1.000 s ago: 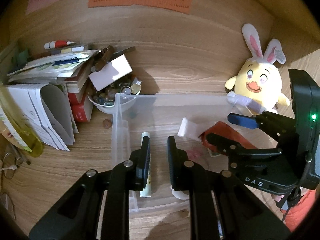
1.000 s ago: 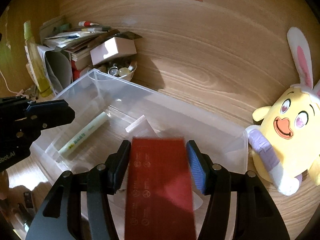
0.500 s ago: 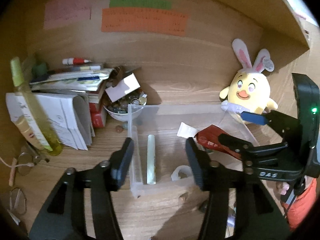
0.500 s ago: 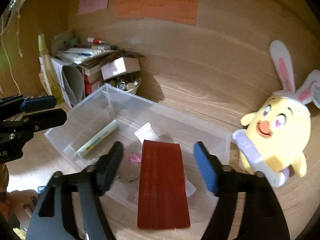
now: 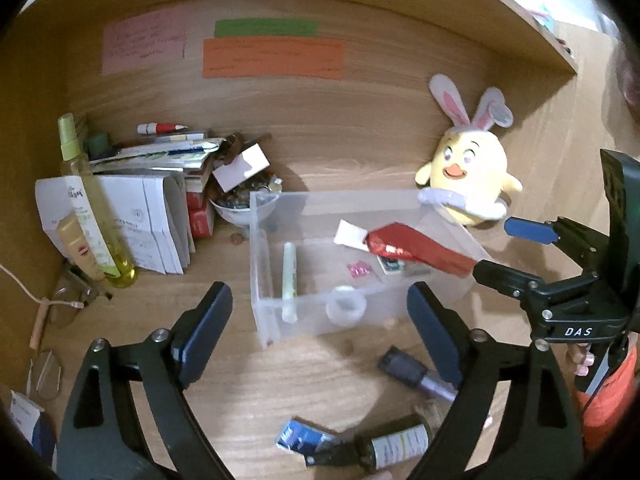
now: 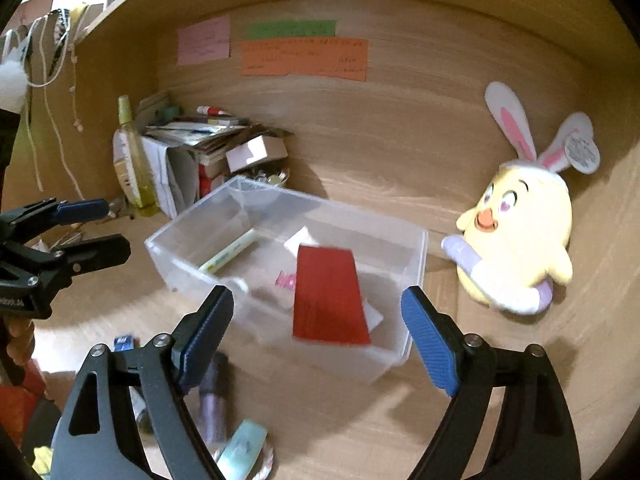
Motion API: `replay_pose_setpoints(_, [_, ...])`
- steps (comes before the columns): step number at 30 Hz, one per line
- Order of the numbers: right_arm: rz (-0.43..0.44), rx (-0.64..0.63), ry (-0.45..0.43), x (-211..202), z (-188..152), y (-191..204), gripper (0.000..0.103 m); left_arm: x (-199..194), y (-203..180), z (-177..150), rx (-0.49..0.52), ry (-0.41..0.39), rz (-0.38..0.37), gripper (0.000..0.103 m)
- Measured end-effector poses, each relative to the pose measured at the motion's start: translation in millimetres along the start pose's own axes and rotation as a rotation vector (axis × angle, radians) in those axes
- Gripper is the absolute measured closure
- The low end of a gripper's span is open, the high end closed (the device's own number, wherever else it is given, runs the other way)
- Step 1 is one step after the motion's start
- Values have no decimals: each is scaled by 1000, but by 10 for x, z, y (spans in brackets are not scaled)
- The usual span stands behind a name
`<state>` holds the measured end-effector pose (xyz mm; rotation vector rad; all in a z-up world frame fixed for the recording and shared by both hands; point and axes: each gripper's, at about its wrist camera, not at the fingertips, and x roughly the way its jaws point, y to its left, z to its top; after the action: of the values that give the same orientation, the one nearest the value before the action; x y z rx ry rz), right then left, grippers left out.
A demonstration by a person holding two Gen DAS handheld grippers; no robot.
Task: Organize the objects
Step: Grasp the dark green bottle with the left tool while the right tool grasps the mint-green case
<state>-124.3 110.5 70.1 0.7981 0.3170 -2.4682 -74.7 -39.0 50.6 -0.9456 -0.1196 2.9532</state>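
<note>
Left wrist view shows a clear plastic box point(image 5: 256, 264) standing on the wooden counter point(image 5: 320, 376). Inside it a pale green tube point(image 5: 289, 280) lies along the left wall, with its long axis running from the near wall to the back. A red flat packet point(image 5: 416, 250) leans over the right rim, one end down in the box and the other end raised outside; in the right wrist view the red flat packet point(image 6: 328, 296) is a long rectangle and its long axis runs toward the camera. A white slip point(image 5: 350, 234), a small pink item point(image 5: 358, 270) and a ring of clear tape point(image 5: 345, 310) are also in the box.

The left hand-held gripper point(image 5: 320, 320) has just been opening; its jaws are spread wide and nothing is between them. The right hand-held gripper point(image 6: 318, 318) has also just been opening and stands spread, the packet beyond its pads and not touched.

On the right hand-held gripper body in the left wrist view the letters "DAS" can be read. The writing on the orange note point(image 5: 272, 58) on the back wall is too small to read. A yellow plush chick point(image 6: 520, 232) with rabbit ears stands just beside the box.
</note>
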Motion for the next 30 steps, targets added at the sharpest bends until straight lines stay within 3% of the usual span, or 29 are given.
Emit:
replay_pose_setpoints(18, [86, 54, 87, -57, -768, 139, 21, -80, -271, -714, 38, 107, -32, 9])
replay_pose_setpoints(23, [147, 77, 142, 31, -892, 164, 42, -15, -384, -893, 56, 144, -67, 9])
replay_pose_setpoints(30, [199, 97, 201, 152, -1005, 195, 52, 113, -463, -1016, 85, 188, -66, 9])
